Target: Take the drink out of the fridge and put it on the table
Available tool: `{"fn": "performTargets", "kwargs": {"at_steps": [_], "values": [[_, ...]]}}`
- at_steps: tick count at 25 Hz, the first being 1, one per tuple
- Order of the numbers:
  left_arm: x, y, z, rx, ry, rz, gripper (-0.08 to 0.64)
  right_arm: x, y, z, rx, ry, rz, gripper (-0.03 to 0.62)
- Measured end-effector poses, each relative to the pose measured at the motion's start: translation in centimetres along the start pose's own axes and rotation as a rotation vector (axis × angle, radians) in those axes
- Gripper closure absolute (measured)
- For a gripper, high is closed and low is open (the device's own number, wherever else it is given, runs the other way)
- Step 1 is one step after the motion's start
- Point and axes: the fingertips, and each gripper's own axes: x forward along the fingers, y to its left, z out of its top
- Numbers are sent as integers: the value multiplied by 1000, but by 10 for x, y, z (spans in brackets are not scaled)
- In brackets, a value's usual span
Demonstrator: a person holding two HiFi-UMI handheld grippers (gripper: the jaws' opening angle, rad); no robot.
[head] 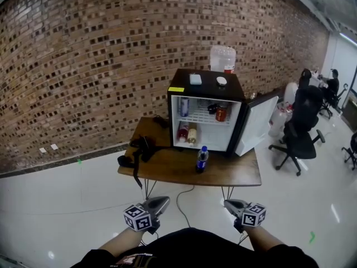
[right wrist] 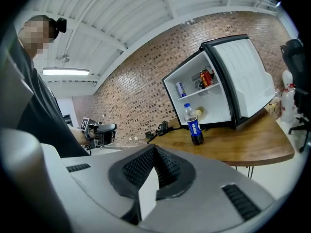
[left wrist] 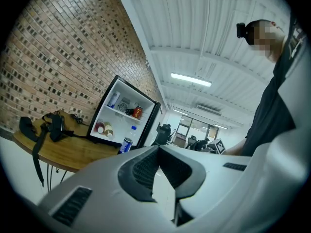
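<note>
The drink bottle [head: 202,159], blue-labelled with a blue cap, stood upright on the wooden bench [head: 167,171], near its front edge and just in front of the fridge [head: 192,94]. It was outside the cabinet and free of both tools. The fridge sat at the back of the bench with its door [head: 257,123] swung wide to the right. On its upper shelf were a blue can [head: 184,106] on the left and a red can [head: 221,113] on the right, and two bottles [head: 187,133] stood side by side on its floor. A black strap [head: 139,151] lay on the left end of the bench, with one end hanging over the edge. A clear water jug [head: 222,58] showed behind the fridge against the brick wall [head: 83,54], and a black office chair [head: 298,130] stood off to the right.

The left tool [head: 165,200] and the right tool [head: 228,203] were held low and near the person, well apart from the bench and the bottle. In each tool's own view the two jaws met at the tips with nothing between them: both were closed and empty
</note>
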Motion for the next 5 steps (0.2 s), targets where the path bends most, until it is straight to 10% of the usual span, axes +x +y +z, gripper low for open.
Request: {"fn": "performTargets", "kwargs": {"at_steps": [5], "values": [[-4,3,5,8,4,2,560,3,1,0,3,5,-5,589]]}}
